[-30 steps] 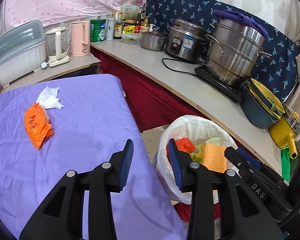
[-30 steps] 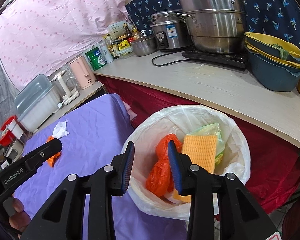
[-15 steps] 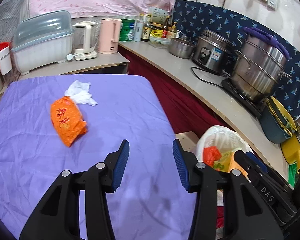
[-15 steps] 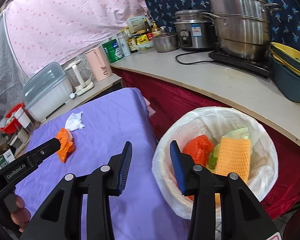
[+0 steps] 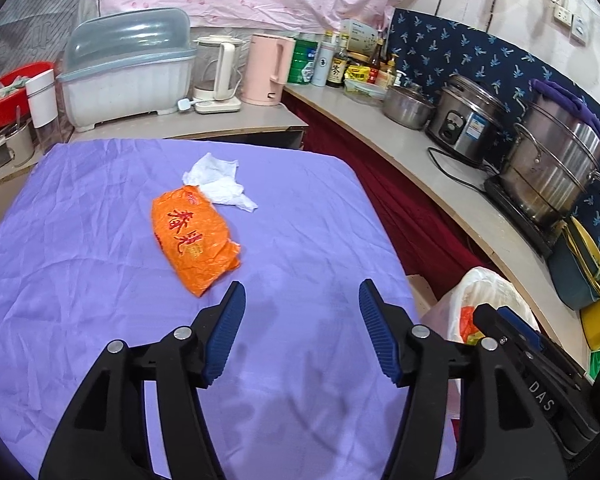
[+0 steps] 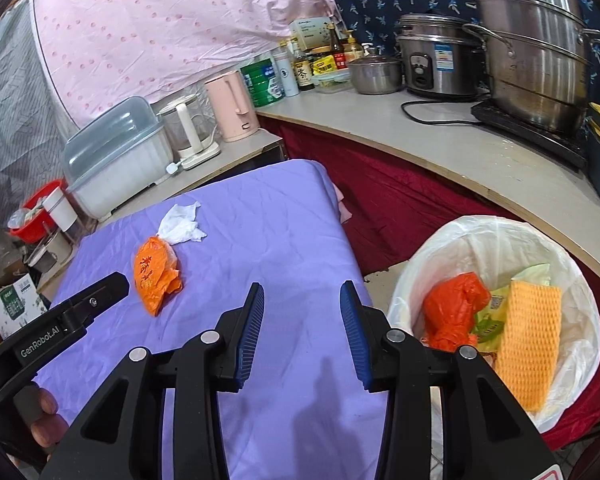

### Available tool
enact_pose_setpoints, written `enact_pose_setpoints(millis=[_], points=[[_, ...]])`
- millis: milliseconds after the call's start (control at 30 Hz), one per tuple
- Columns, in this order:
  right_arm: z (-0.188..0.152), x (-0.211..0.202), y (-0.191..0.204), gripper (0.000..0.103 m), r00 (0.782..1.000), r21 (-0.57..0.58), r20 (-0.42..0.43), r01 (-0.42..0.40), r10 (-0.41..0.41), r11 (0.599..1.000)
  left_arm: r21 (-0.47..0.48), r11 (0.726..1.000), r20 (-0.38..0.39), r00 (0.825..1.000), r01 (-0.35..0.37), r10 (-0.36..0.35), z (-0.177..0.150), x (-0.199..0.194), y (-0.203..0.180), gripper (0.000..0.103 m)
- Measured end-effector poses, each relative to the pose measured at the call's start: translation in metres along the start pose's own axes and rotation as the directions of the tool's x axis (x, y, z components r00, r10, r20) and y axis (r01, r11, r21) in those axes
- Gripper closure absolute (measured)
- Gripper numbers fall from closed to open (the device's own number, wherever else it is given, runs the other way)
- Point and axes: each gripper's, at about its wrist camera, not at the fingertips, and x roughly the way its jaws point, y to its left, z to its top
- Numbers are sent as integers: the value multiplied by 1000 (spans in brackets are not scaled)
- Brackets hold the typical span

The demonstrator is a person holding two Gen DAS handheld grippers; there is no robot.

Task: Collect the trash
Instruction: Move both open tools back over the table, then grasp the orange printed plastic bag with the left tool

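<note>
An orange plastic wrapper (image 5: 194, 238) with red characters lies on the purple tablecloth (image 5: 80, 280), touching a crumpled white tissue (image 5: 220, 182) behind it. Both also show in the right wrist view: the wrapper (image 6: 154, 274) and the tissue (image 6: 180, 224). My left gripper (image 5: 302, 294) is open and empty, just short and right of the wrapper. My right gripper (image 6: 302, 294) is open and empty over the table's right edge. A white-lined trash bin (image 6: 496, 240) stands right of the table, holding an orange bag (image 6: 452, 312) and a yellow mesh sleeve (image 6: 530, 340).
A counter (image 5: 440, 160) runs along the right with a rice cooker (image 5: 466, 120), a steamer pot (image 5: 552, 172) and stacked bowls. Behind the table stand a dish box (image 5: 128, 72), a glass kettle (image 5: 218, 76) and a pink kettle (image 5: 270, 70).
Both grippers have swung left, away from the bin and over the table. The left gripper's jaws have opened wider and now face the orange wrapper from closer.
</note>
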Motion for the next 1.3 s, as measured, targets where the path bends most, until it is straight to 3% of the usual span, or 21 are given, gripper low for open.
enact_pose_setpoints(millis=[467,1067,1167,1300], points=[[7,54,43,59,998,-52,-54,-39,36,998,-83,991,-19,995,-101,99,11,37,58,25],[30,139,81,58,993,-75,-100,-78,70,994,-135,979,-163,978,-154,132,24,132,101,22],[33,152,89,58,991,-84,-107,-84,75,993,-148,976,-189,974,-157,128,22,142,110,27],[36,169,103,58,989,-97,-117,-98,87,990,-145,981,-182,978,-133,105,24,140,121,51]])
